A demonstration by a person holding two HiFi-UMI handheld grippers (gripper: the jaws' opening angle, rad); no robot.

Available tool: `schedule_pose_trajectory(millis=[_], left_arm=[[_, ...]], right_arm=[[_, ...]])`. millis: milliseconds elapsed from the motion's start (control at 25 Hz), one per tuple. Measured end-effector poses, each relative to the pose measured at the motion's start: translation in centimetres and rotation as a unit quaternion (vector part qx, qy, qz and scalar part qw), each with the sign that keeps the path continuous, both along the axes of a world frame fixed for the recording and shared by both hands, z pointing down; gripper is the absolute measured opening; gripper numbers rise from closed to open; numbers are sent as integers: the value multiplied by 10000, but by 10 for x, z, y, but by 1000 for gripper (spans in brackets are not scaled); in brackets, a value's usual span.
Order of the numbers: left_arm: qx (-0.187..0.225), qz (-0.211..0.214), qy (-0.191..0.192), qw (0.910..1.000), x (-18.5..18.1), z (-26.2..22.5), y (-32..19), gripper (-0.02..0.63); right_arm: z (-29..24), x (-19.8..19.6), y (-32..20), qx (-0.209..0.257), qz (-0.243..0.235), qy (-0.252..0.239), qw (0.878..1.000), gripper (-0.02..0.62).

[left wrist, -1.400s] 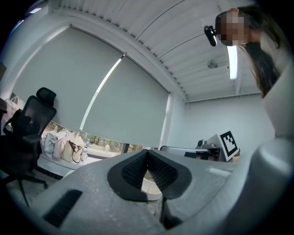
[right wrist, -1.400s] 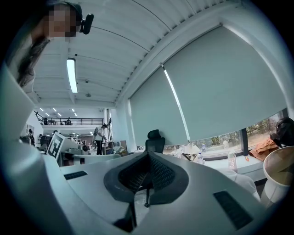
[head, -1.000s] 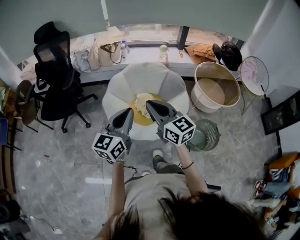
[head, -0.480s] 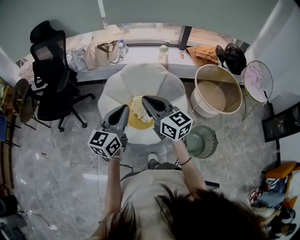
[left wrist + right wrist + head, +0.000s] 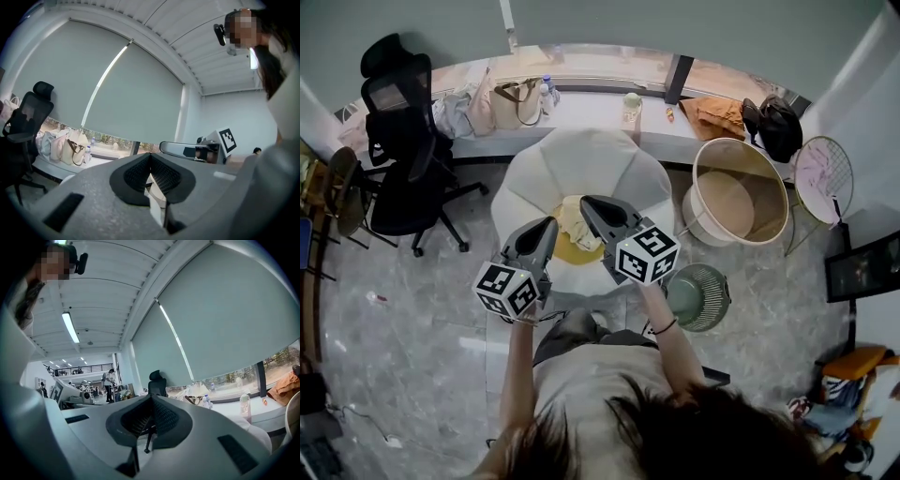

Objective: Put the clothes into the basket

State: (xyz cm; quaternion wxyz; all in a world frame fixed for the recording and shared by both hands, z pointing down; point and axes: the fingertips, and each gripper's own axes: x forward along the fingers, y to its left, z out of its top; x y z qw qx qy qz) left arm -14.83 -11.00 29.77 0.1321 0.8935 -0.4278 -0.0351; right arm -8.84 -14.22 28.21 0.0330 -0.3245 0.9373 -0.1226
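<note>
A pale cream garment (image 5: pixel 572 221) lies crumpled on a yellow cushion (image 5: pixel 567 249) on the seat of a white round chair (image 5: pixel 581 164). The beige round basket (image 5: pixel 776 187) stands on the floor to the chair's right, with nothing visible inside. My left gripper (image 5: pixel 549 225) is shut and empty, its tip at the cushion's near left edge. My right gripper (image 5: pixel 586 202) is shut too, its tip beside the garment's right side. In each gripper view the jaws (image 5: pixel 150 155) (image 5: pixel 151 397) meet at the tip with nothing between them. The right gripper (image 5: pixel 187 149) also shows in the left gripper view.
A black office chair (image 5: pixel 398 141) stands at the left. Bags (image 5: pixel 502 101), a bottle (image 5: pixel 630 105), an orange cloth (image 5: pixel 712 112) and a black bag (image 5: pixel 778 127) lie on the window ledge. A small green fan (image 5: pixel 698 295) sits on the floor by my right arm.
Both grippers have moved forward together towards the white chair and a little lower. Their jaws have stayed shut.
</note>
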Motion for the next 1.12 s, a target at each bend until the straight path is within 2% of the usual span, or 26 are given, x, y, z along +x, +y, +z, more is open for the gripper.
schedule_pose_trajectory(millis=[400, 640, 1120], left_arm=[[-370, -120, -56, 9992, -15, 15, -26, 11], [-481, 63, -23, 9988, -20, 20, -48, 11], [-660, 602, 82, 9960, -14, 34, -93, 11]], right_arm=[[17, -8, -30, -341, -37, -122, 9993, 11], [18, -11, -52, -424, 134, -188, 9988, 11], [34, -19, -88, -536, 237, 23, 9983, 11]])
